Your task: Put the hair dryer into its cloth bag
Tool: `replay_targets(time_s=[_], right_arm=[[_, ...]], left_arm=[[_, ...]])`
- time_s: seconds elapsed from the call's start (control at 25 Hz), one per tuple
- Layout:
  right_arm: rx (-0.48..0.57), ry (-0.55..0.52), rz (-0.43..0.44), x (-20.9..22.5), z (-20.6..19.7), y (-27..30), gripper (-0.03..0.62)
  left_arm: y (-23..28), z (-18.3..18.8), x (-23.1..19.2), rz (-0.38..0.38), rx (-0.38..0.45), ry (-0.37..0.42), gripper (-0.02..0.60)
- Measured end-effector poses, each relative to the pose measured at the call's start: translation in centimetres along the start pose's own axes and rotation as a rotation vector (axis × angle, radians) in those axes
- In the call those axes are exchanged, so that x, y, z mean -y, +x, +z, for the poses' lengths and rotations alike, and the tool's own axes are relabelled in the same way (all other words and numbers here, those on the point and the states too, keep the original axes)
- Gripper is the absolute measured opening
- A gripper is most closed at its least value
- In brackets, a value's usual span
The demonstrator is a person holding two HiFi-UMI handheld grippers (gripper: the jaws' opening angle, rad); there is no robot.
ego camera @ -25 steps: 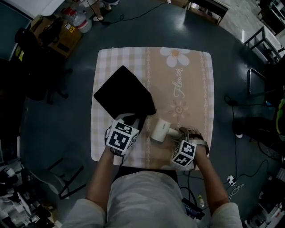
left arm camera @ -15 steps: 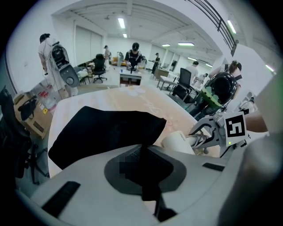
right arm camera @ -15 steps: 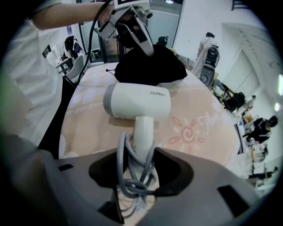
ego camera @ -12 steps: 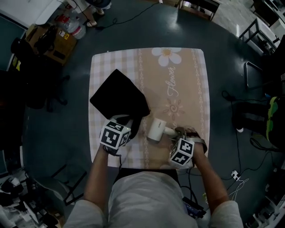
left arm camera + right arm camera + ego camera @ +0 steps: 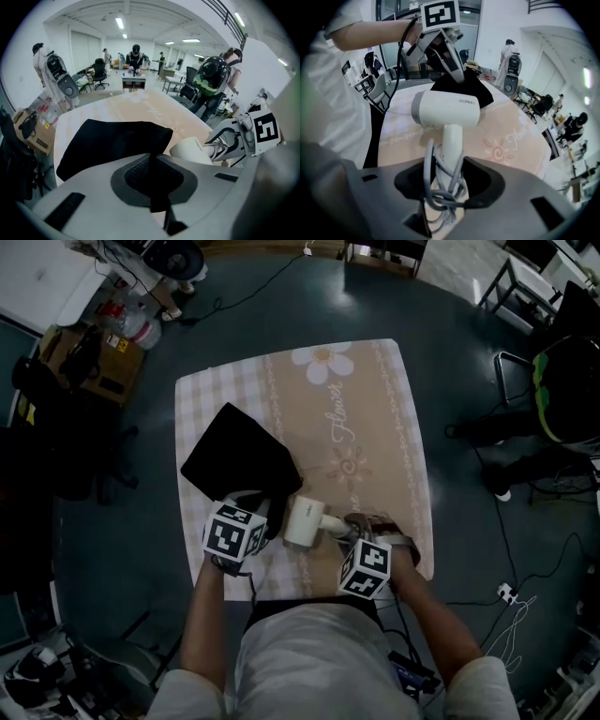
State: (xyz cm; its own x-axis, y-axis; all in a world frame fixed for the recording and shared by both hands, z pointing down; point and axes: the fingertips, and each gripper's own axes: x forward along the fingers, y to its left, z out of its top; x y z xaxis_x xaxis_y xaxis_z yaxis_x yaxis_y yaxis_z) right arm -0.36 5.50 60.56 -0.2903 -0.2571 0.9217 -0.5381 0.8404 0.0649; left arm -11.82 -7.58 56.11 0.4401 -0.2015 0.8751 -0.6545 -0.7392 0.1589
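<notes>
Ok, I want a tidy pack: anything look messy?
Only the cord: its grey loops hang loosely bunched round the handle of the hair dryer, inside the right gripper, whose jaws have just been closing on handle and cord together. Nothing else stands out.

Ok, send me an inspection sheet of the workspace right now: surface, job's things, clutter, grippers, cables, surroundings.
Surface: table, checked with a flower print.
Job's things: black bag flat at the table's left; white dryer by its near corner, not yet inside.
Clutter: nothing seen on the table.
Grippers: left hand-held gripper shut on the bag's edge; right hand-held gripper has just been closing, now clamped on the dryer's handle.
Cables: cord wound round the handle, between the jaws; loose cables on the floor.
Surroundings: dark floor, chair, box.
</notes>
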Motion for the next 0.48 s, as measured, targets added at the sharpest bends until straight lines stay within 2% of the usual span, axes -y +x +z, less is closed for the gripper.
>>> replay_targets(time_s=[0.48], right_arm=[[-0.011, 0.042, -0.019, 0.4, 2.3, 1.1, 0.193]], left_arm=[[-0.6, -0.1, 1.7, -0.016, -0.017, 0.024, 0.014]])
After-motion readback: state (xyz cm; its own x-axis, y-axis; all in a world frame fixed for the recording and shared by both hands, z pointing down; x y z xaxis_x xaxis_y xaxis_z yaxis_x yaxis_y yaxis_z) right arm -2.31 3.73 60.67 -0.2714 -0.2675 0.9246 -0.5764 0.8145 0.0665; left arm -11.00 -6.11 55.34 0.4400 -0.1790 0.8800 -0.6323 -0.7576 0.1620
